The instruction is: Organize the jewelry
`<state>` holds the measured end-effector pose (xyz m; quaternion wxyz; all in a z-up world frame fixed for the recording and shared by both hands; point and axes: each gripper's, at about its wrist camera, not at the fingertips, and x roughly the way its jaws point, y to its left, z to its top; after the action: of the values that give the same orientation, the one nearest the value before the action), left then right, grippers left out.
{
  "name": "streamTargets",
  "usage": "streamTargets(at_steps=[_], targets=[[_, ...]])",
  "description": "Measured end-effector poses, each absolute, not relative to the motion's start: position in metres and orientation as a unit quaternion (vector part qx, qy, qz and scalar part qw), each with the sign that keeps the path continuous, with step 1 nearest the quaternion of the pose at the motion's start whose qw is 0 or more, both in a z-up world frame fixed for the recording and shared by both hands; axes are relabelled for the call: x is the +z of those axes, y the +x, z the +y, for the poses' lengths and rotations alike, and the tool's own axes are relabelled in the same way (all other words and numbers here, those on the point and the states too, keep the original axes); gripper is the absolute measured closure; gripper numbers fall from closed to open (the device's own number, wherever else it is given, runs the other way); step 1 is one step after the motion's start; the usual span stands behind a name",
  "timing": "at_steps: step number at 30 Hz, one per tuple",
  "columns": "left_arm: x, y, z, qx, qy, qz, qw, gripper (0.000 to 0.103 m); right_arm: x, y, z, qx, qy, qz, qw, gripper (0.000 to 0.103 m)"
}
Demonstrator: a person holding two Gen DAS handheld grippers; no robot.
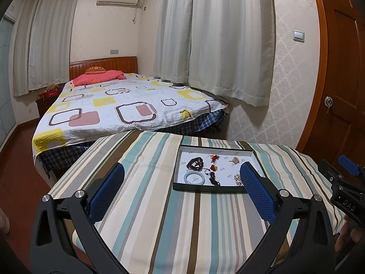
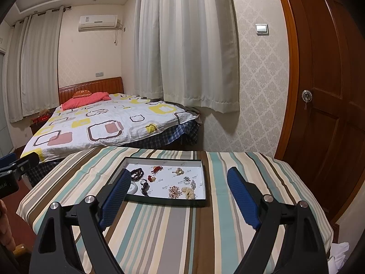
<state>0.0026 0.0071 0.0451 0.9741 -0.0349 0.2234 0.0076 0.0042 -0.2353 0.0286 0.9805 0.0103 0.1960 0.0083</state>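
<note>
While the tray (image 2: 203,183) of jewelry rests on the striped bench (image 2: 178,233), holding a bead bracelet (image 1: 194,163), a white bangle (image 1: 194,177) and brooches (image 2: 174,191), the left claw (image 1: 181,190) and right claw (image 2: 179,195) both hover with fingers spread wide apart, gripping nothing.

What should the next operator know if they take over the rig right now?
Left gripper: open, empty, hovering short of the tray.
Right gripper: open, empty, likewise.
Tray sits on the striped tablecloth. Inside it: dark bead bracelet, white bangle, red charms, ring, pearl clusters, all loose and mixed.
Done: no sorting visible.
Left: everything; start with whichever piece lies clear.
</note>
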Motion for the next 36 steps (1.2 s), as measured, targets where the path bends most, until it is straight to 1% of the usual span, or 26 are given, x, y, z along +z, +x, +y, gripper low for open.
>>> streamTargets(at_steps=[36], targets=[[0.0425,0.0029,-0.0001,0.003,-0.035,0.227,0.973,0.004,0.0278,0.0037,-0.2341,0.008,0.01,0.197,0.98,0.019]])
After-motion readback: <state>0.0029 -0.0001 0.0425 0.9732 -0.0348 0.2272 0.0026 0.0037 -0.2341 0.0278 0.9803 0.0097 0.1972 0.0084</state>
